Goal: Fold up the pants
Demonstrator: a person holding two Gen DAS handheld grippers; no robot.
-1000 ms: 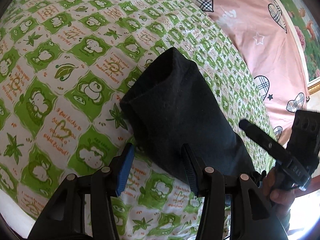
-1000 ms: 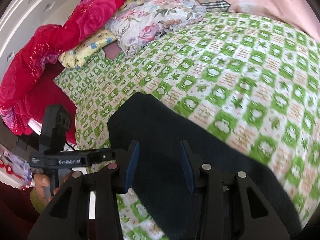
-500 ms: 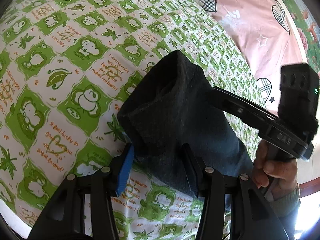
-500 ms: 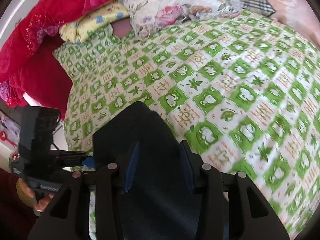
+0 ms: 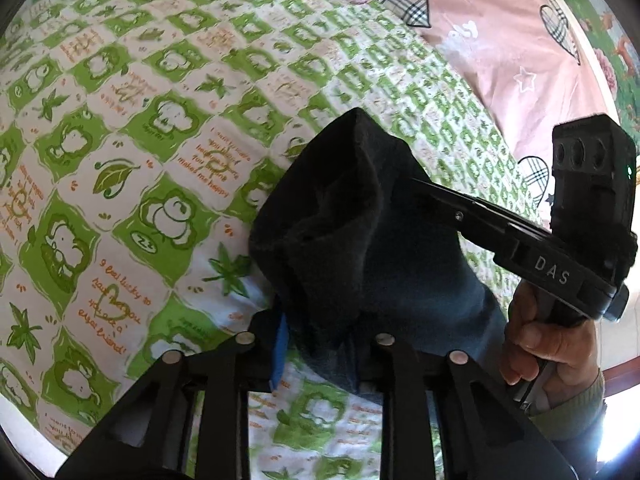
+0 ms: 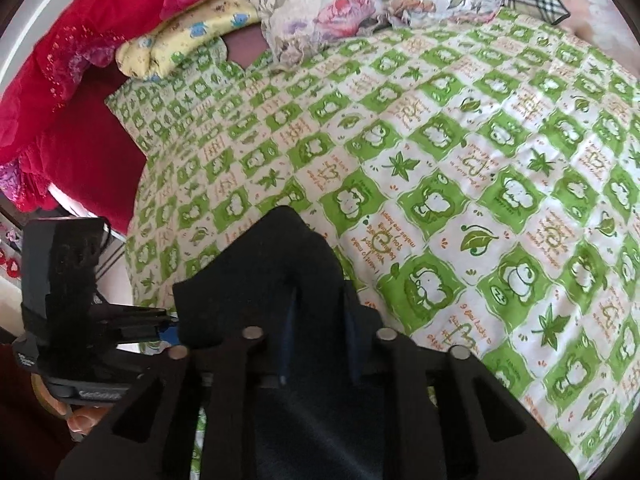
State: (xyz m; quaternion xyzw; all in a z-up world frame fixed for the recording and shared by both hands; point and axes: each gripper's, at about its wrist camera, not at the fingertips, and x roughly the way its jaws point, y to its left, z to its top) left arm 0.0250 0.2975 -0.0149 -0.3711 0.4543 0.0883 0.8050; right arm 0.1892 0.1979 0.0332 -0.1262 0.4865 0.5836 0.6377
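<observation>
The dark navy pants (image 5: 360, 240) lie partly folded on the green-and-white patterned bedsheet (image 5: 120, 160). My left gripper (image 5: 320, 344) is shut on the near edge of the pants, with the cloth bunched up between the jaws. My right gripper (image 6: 316, 320) is also shut on a fold of the pants (image 6: 280, 264), lifting it into a peak. The right gripper's body also shows in the left wrist view (image 5: 500, 232), reaching in from the right beside the cloth. The left gripper also shows in the right wrist view (image 6: 132, 320), at the left edge of the pants.
A pink quilt with plaid hearts (image 5: 500, 40) lies along the far right of the bed. Floral and yellow pillows (image 6: 340, 12) and a red blanket (image 6: 60, 72) are piled at the head. The bed's edge (image 6: 132, 208) drops off at left.
Both grippers have closed on the pants and pulled the cloth up into a bunched peak. The right gripper has moved in closer beside the left one.
</observation>
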